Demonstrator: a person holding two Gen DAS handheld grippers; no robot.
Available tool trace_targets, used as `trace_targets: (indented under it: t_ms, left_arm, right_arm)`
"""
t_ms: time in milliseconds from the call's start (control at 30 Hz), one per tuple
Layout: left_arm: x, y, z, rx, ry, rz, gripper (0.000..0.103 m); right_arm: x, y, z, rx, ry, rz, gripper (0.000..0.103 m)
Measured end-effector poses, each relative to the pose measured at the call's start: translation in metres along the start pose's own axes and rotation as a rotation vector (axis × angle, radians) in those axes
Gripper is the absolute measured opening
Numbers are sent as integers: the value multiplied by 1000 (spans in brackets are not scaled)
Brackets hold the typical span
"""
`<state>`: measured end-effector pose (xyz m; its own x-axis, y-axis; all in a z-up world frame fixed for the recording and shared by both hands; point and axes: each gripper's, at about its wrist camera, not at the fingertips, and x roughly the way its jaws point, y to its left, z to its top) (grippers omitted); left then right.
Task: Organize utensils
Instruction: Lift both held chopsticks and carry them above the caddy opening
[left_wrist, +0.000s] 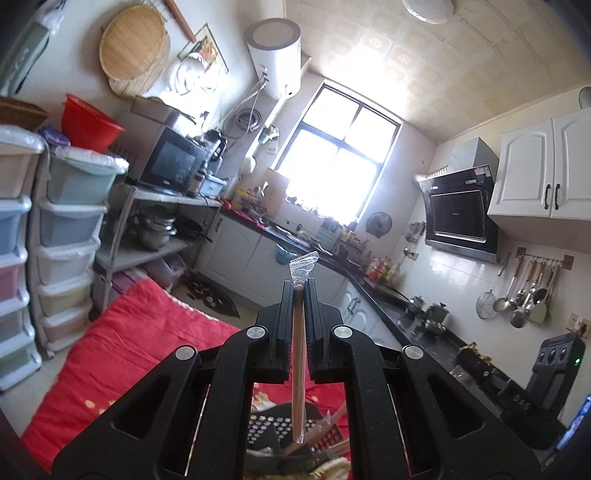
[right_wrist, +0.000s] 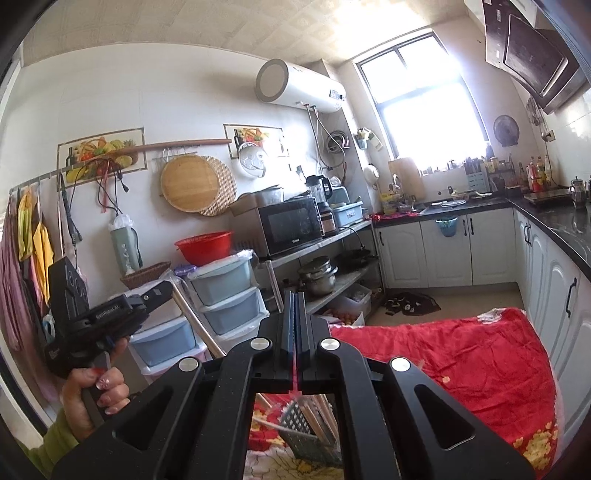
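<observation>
My left gripper (left_wrist: 299, 286) is shut on a pair of wooden chopsticks in a clear plastic sleeve (left_wrist: 298, 369), held upright, the sleeve's end sticking out above the fingertips. Below it stands a dark perforated utensil basket (left_wrist: 266, 428) holding more chopsticks. My right gripper (right_wrist: 294, 295) is shut with nothing between its jaws. In the right wrist view the left gripper's tip (right_wrist: 170, 290) shows at the left with the chopsticks (right_wrist: 199, 328) slanting down from it. The grey perforated basket (right_wrist: 314, 435) with several chopsticks stands below on the red cloth (right_wrist: 461, 362).
A red quilt (left_wrist: 122, 350) covers the surface under both grippers. Stacked plastic drawers (left_wrist: 70, 236) and a metal shelf with a microwave (left_wrist: 171, 162) stand at the left. A black counter (left_wrist: 406, 306) with white cabinets runs along the right.
</observation>
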<state>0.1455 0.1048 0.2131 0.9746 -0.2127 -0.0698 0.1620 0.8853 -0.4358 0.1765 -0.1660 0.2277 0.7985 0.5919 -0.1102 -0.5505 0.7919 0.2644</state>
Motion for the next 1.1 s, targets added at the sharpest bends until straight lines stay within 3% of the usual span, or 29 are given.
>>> trace_targets:
  t_ms: [500, 800, 1100]
  left_arm:
    - [25, -25, -15, 134, -47, 90, 3]
    - [47, -32, -46, 197, -15, 111, 3]
    - [62, -20, -72, 196, 28, 109, 3]
  right_arm:
    - [25, -3, 18, 16, -34, 19, 1]
    - [51, -20, -2, 60, 13, 3, 1]
    - [66, -22, -27, 38, 38, -24, 1]
